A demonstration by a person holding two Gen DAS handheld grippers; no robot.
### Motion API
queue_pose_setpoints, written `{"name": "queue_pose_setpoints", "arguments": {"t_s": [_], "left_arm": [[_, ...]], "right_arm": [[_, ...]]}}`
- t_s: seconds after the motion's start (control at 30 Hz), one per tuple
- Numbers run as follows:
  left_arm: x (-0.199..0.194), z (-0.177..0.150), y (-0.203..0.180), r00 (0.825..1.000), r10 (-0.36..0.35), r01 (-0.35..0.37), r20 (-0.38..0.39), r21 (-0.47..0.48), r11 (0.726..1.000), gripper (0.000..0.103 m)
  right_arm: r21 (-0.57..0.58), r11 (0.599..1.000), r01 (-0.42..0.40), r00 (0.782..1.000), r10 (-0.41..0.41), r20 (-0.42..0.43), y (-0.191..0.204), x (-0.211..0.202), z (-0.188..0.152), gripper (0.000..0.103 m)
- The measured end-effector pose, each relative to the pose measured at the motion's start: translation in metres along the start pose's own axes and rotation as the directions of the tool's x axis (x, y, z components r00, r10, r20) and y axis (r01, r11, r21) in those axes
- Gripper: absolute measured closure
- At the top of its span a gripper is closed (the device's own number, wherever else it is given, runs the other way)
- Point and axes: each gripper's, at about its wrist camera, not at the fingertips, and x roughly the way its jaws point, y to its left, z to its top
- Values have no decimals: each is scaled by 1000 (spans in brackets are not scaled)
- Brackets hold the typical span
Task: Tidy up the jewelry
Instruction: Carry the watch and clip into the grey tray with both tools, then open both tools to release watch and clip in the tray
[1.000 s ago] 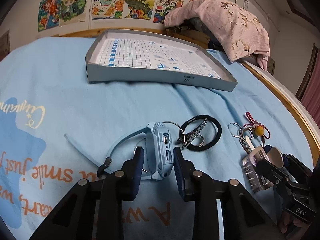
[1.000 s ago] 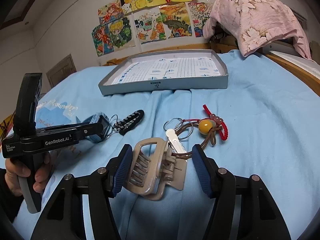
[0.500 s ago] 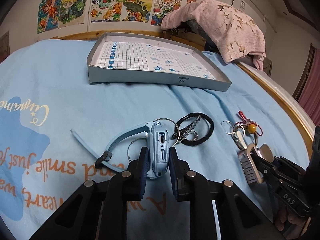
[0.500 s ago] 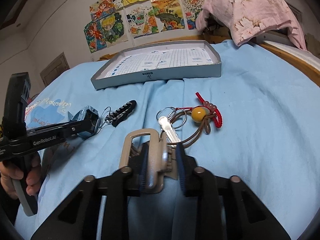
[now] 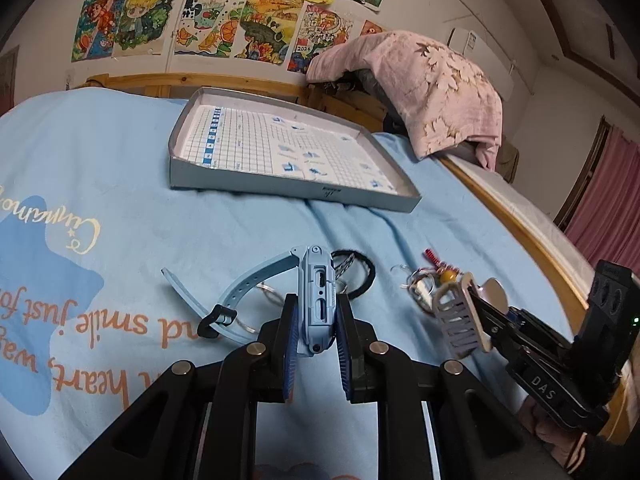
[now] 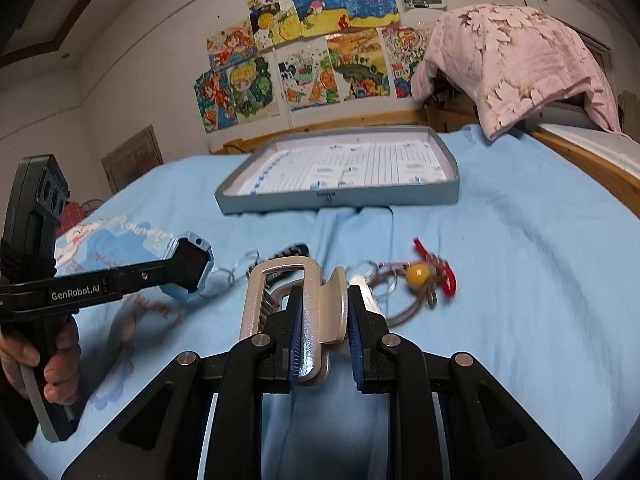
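My left gripper (image 5: 316, 332) is shut on a light blue watch (image 5: 316, 292), lifted off the blue bedspread with its strap (image 5: 240, 292) hanging left. My right gripper (image 6: 322, 332) is shut on a beige hair claw clip (image 6: 316, 304), also lifted; the clip also shows in the left wrist view (image 5: 460, 316). A black hair tie (image 5: 360, 276) with a small chain, and a keychain with a yellow bead and red cord (image 6: 420, 276), lie on the bedspread. A shallow grey tray (image 5: 280, 184) with a grid-paper lining sits farther back; it also shows in the right wrist view (image 6: 340, 200).
A pink blanket (image 5: 432, 88) is heaped at the back right by the wooden bed frame (image 5: 532, 236). Drawings hang on the wall (image 6: 304, 60). The bedspread carries orange lettering (image 5: 80, 320) at the left.
Both grippers closed, the left on the watch and the right on the claw clip, and both lifted their objects off the bedspread.
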Motion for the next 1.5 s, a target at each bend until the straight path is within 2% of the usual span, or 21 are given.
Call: {"name": "queue_pose_setpoints", "arguments": {"t_s": [0.13, 0.27, 0.43, 0.63, 0.87, 1.03, 1.17, 1.23, 1.27, 1.3, 1.33, 1.4, 1.5], "left_arm": [[3, 19, 2, 1000, 9, -8, 26, -10, 1000, 87], [13, 52, 13, 997, 11, -8, 74, -40, 999, 86], [49, 95, 35, 996, 3, 2, 91, -55, 998, 86], [90, 127, 62, 995, 26, -19, 93, -78, 997, 86], [128, 132, 78, 999, 32, -30, 27, -90, 996, 86], [134, 128, 70, 999, 48, -48, 6, -44, 998, 85], [133, 125, 72, 998, 65, -65, -10, -54, 996, 83], [130, 124, 74, 998, 70, -70, -9, -64, 995, 79], [127, 123, 74, 997, 78, -79, -7, -70, 994, 72], [124, 123, 75, 996, 86, -86, -2, -78, 993, 64], [121, 122, 75, 996, 89, -88, 5, -86, 992, 59], [109, 120, 76, 995, 89, -84, 39, -105, 991, 42], [87, 116, 73, 991, 99, -88, 94, -119, 989, 36]], "right_arm": [[-4, 1000, -22, 999, 22, 27, 3, 8, 17, 85], [-27, 999, -24, 997, 26, 73, 5, 24, 50, 85], [2, 999, -48, 995, 48, 89, 5, 74, 96, 85], [63, 996, -56, 998, 53, 36, 9, 152, 128, 85], [73, 997, -26, 998, 30, -48, 13, 211, 129, 85], [75, 997, -9, 995, 16, -95, 14, 226, 122, 84], [84, 996, 0, 992, 11, -128, 9, 228, 119, 84], [86, 996, 1, 991, 11, -134, 5, 224, 119, 76], [86, 996, -1, 991, 12, -134, 4, 223, 119, 64], [84, 996, 0, 991, 11, -132, 3, 220, 119, 57], [78, 997, 2, 992, 8, -128, 3, 217, 120, 56], [73, 997, 7, 993, 2, -120, 1, 209, 121, 56], [61, 998, 10, 997, -5, -75, -1, 187, 121, 56]]}}
